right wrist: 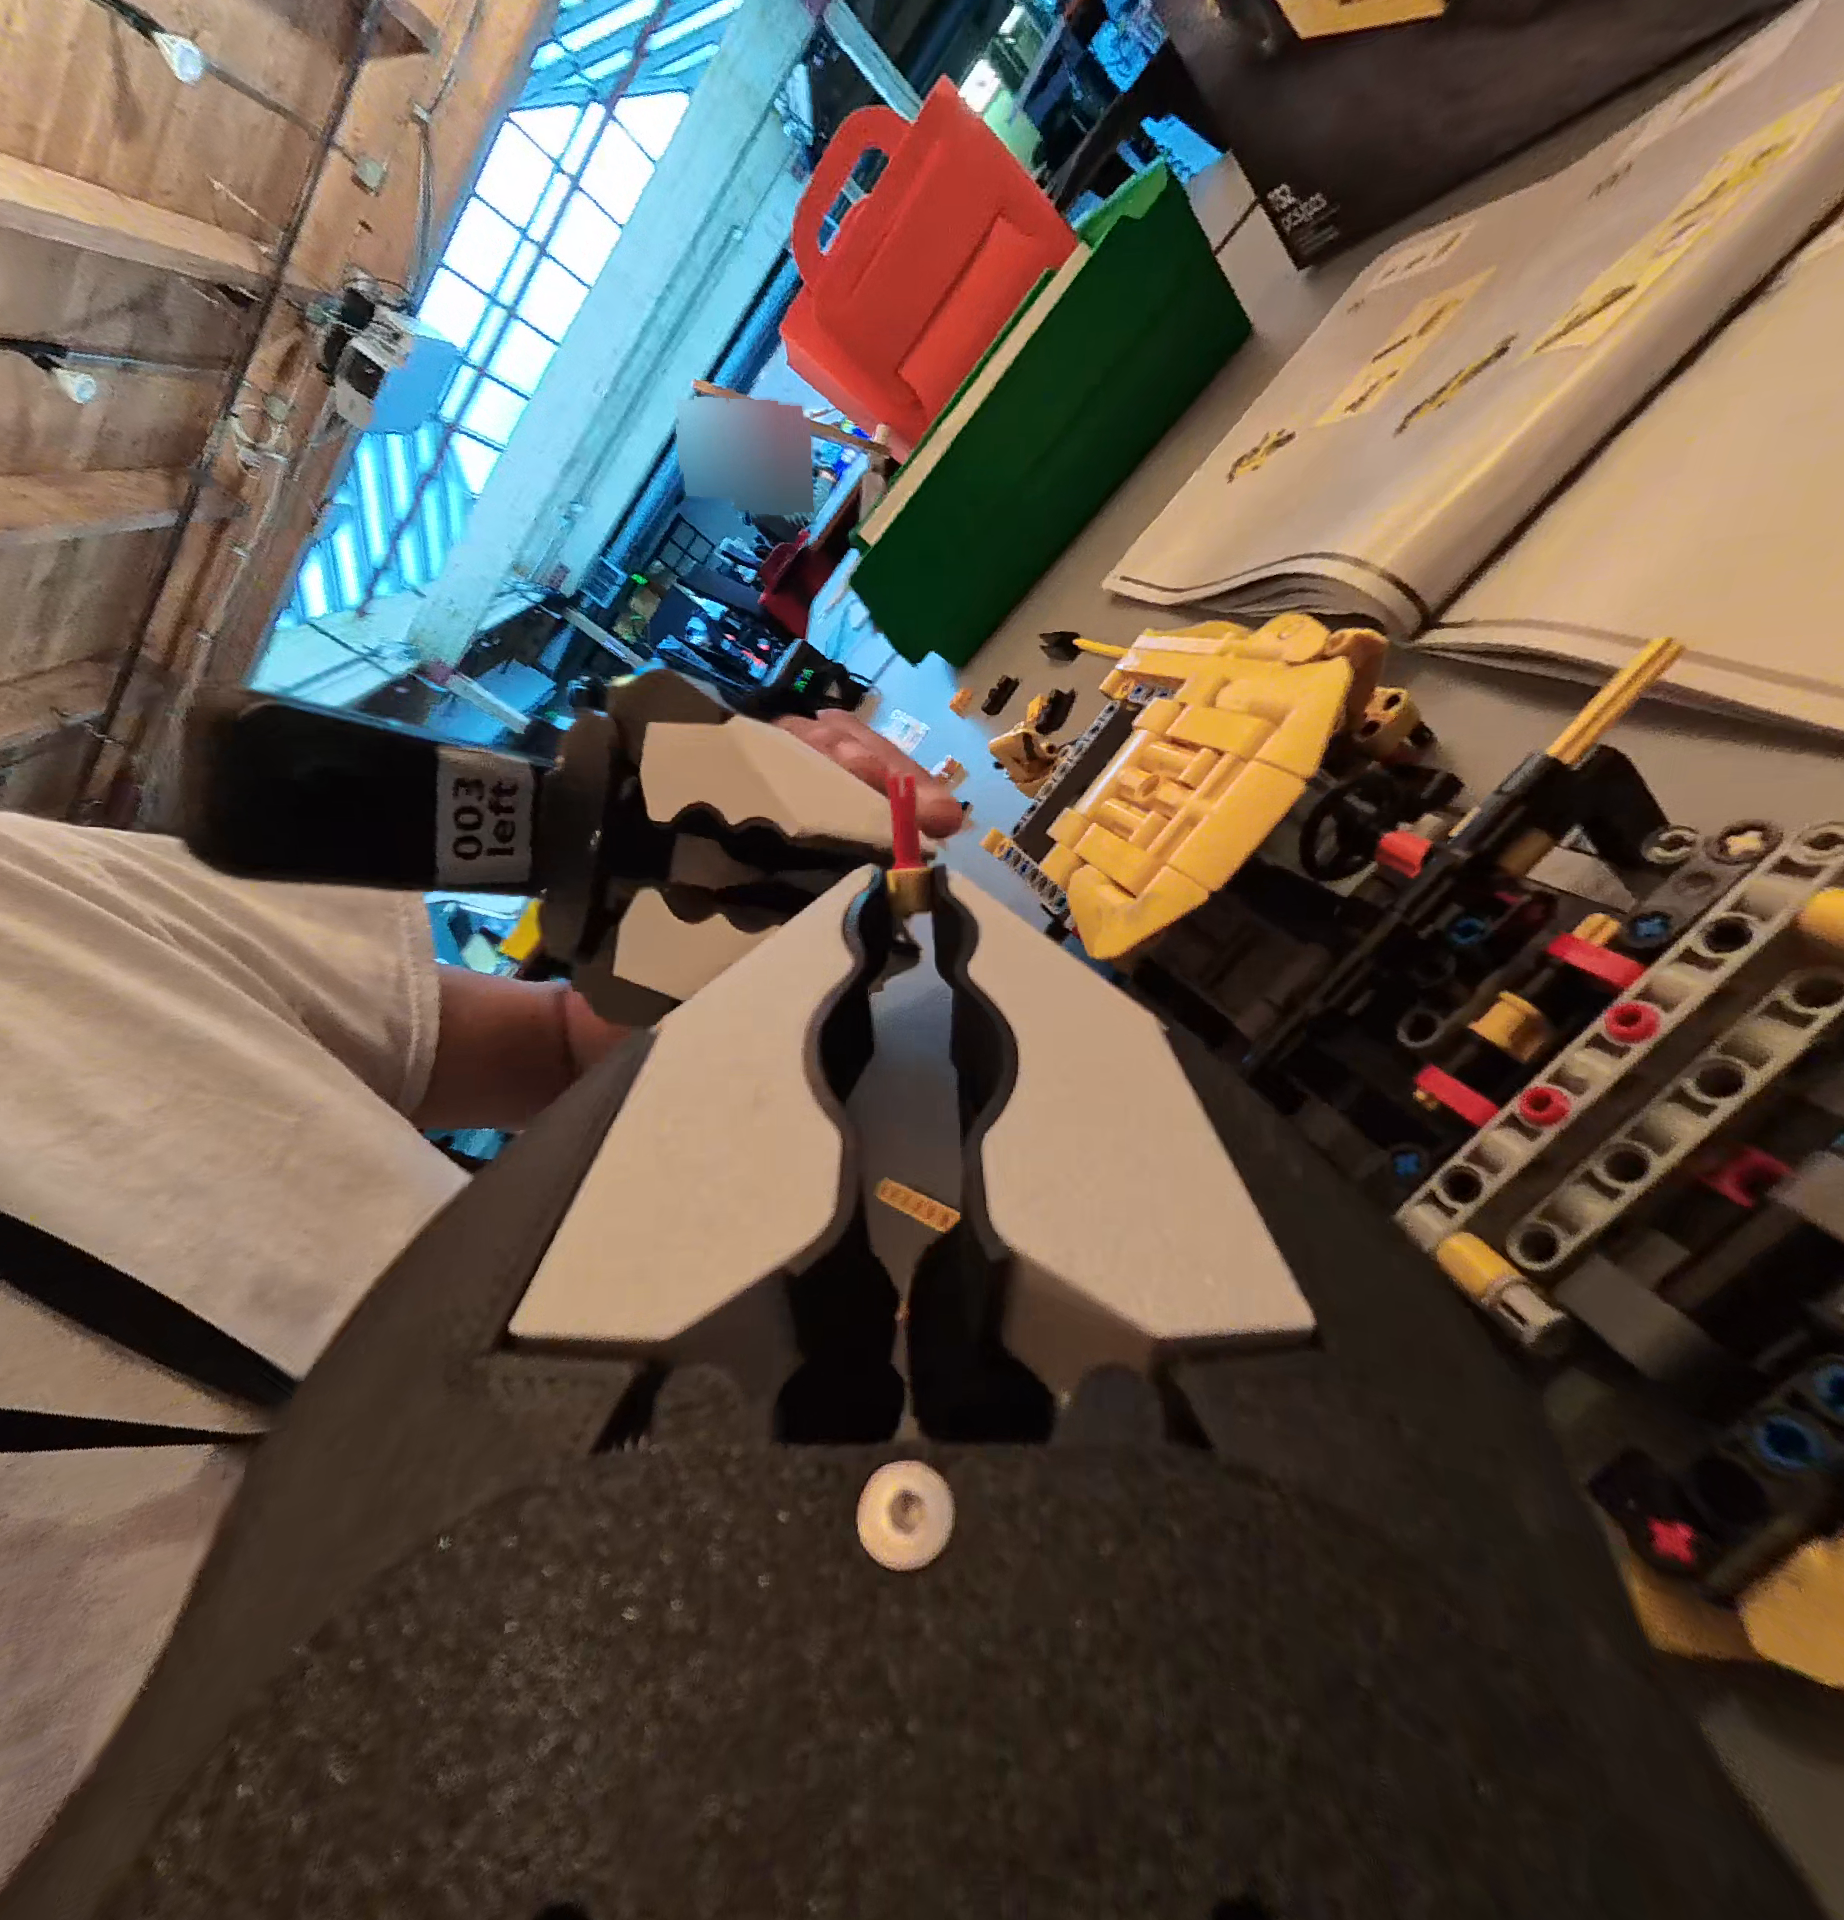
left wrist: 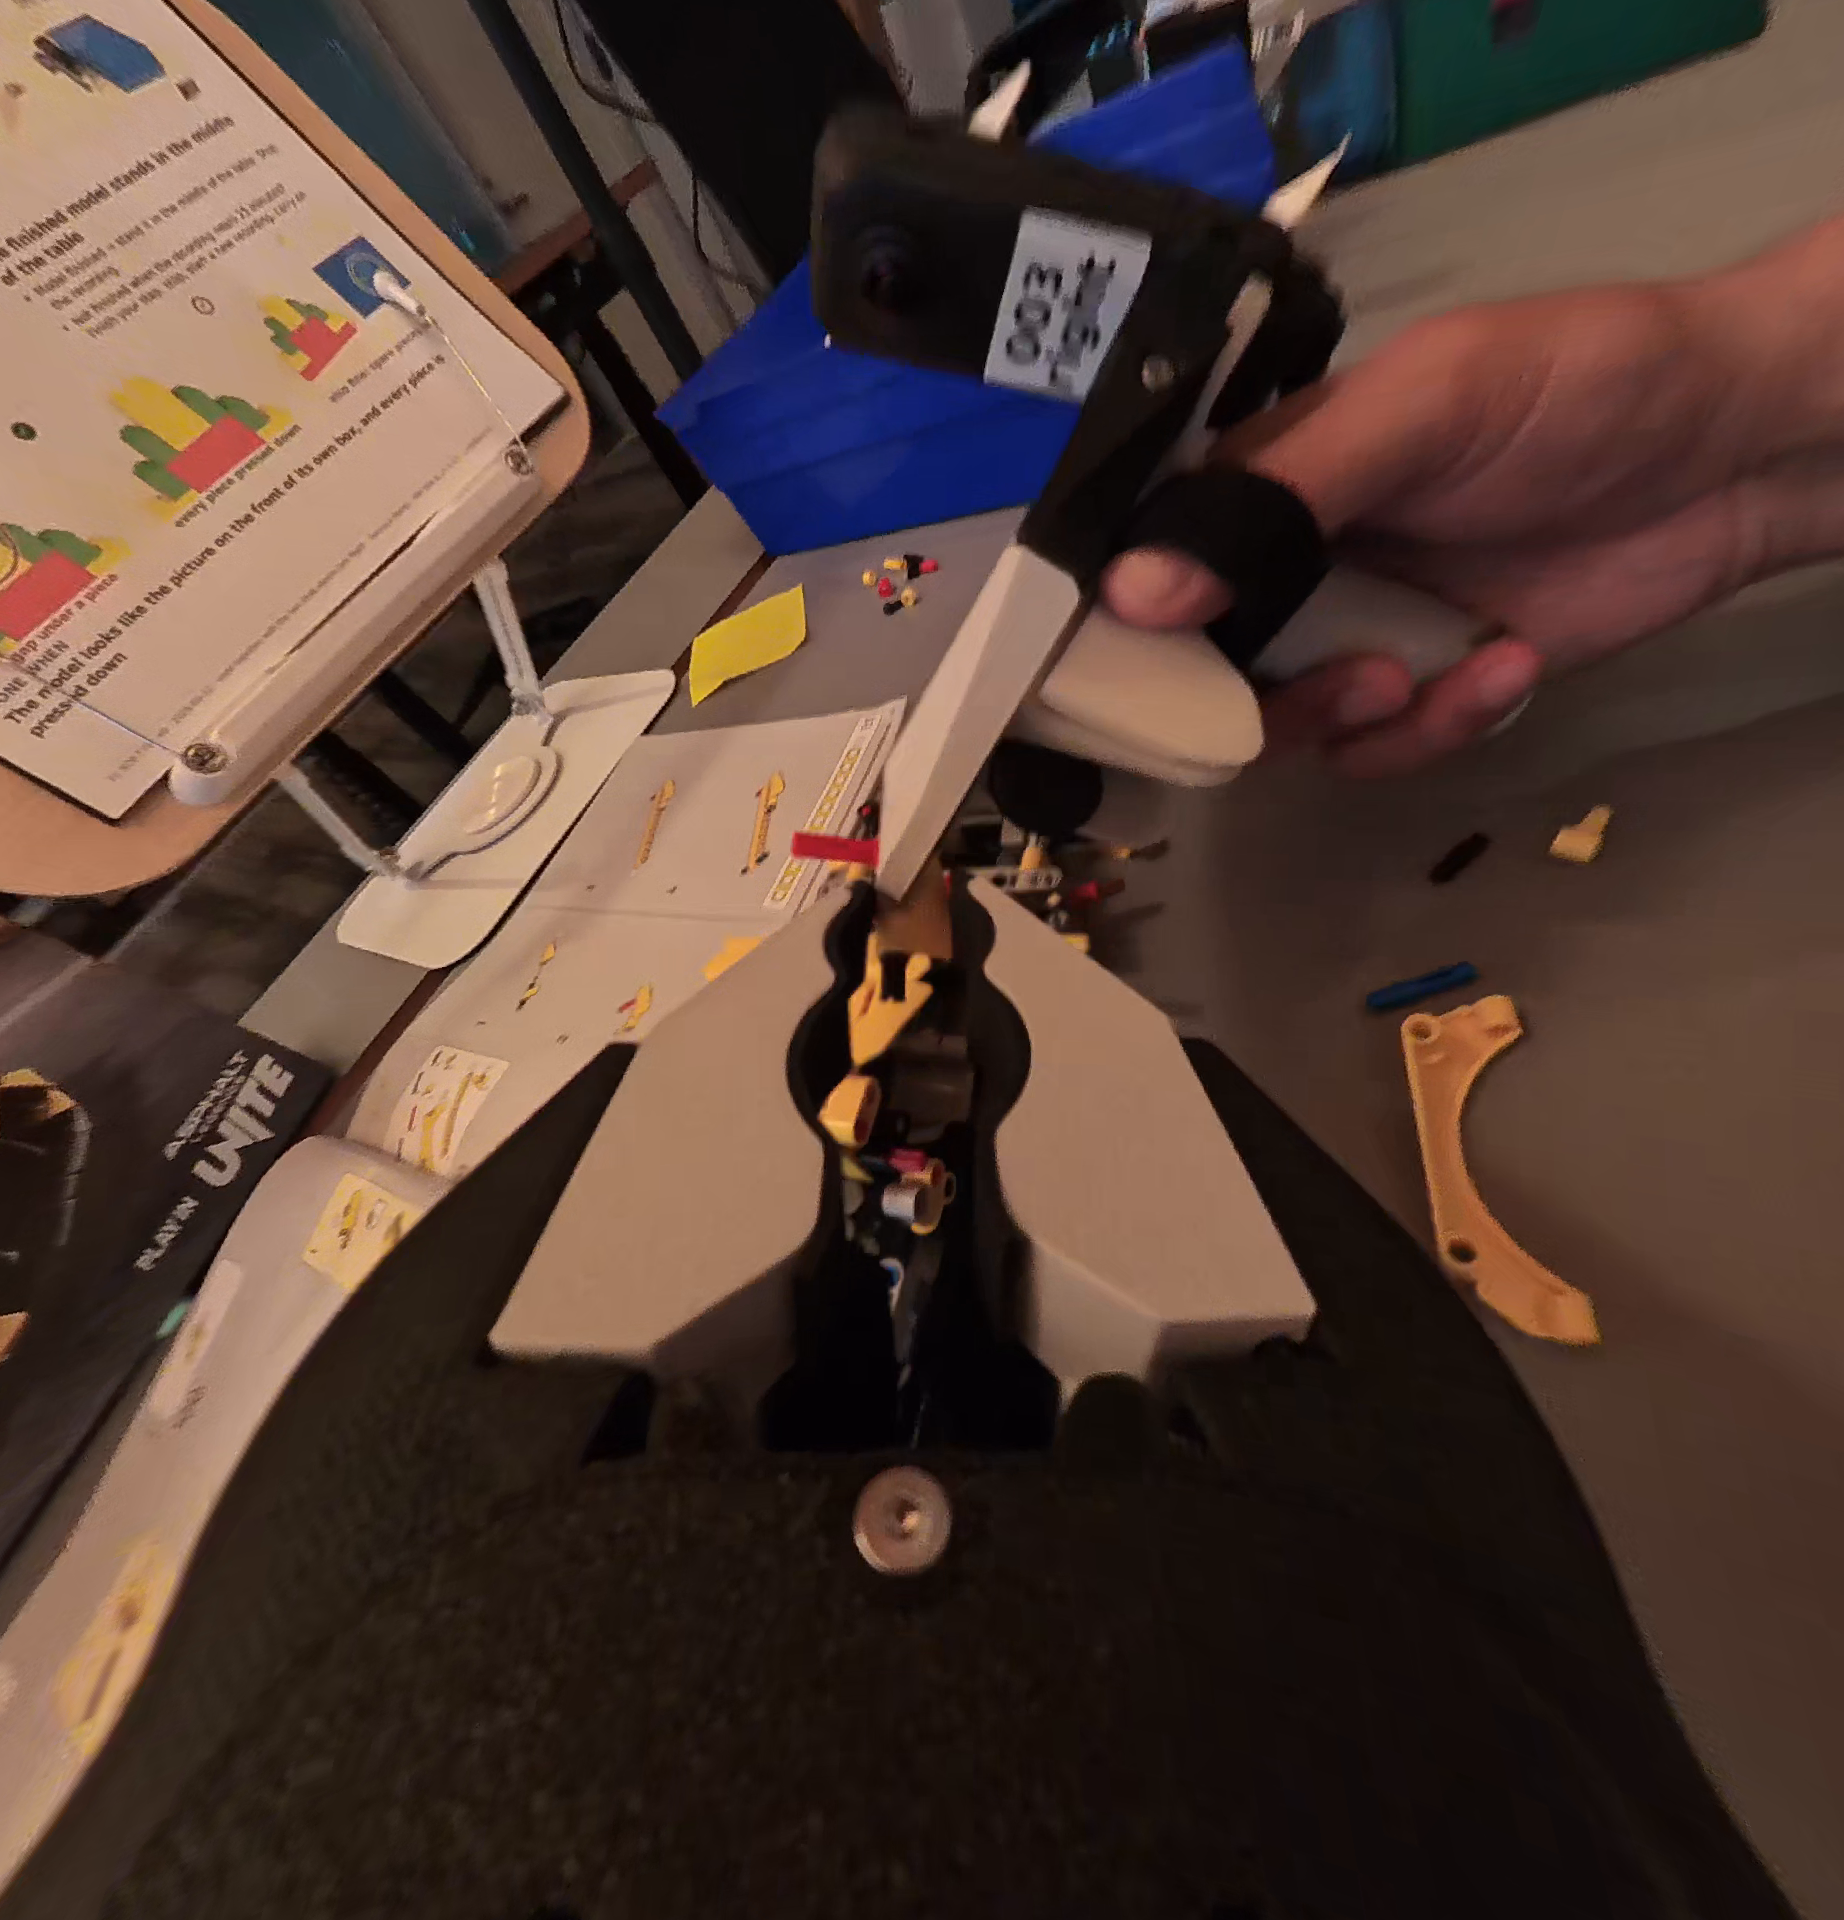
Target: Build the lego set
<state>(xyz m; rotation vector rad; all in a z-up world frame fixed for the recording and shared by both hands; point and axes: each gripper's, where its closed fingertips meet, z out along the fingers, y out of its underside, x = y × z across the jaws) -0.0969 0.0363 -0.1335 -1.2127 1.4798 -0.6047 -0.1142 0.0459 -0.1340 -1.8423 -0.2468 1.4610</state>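
Observation:
My right gripper (right wrist: pixel 905 878) is shut on a small yellow bush (right wrist: pixel 907 888) with a red axle (right wrist: pixel 905 816) standing out of it. It is held in the air left of the yellow and black Technic car model (right wrist: pixel 1520 1039). In the left wrist view a hand holds the right gripper (left wrist: pixel 892 873), which points down, with the red axle (left wrist: pixel 833 847) at its tips. My left gripper (left wrist: pixel 910 899) has its jaws a narrow gap apart, with nothing seen between them. The model (left wrist: pixel 897 977) shows through that gap. The left gripper (right wrist: pixel 876 860) points at the axle from the left.
An open instruction booklet (right wrist: pixel 1520 416) lies behind the model. Green (right wrist: pixel 1053 436) and red (right wrist: pixel 928 260) bins stand farther back, and a blue bin (left wrist: pixel 856 436) too. A curved yellow panel (left wrist: pixel 1469 1174), a blue axle (left wrist: pixel 1417 987) and small pins (left wrist: pixel 897 582) lie loose. A board on a stand (left wrist: pixel 222 416) is at the left.

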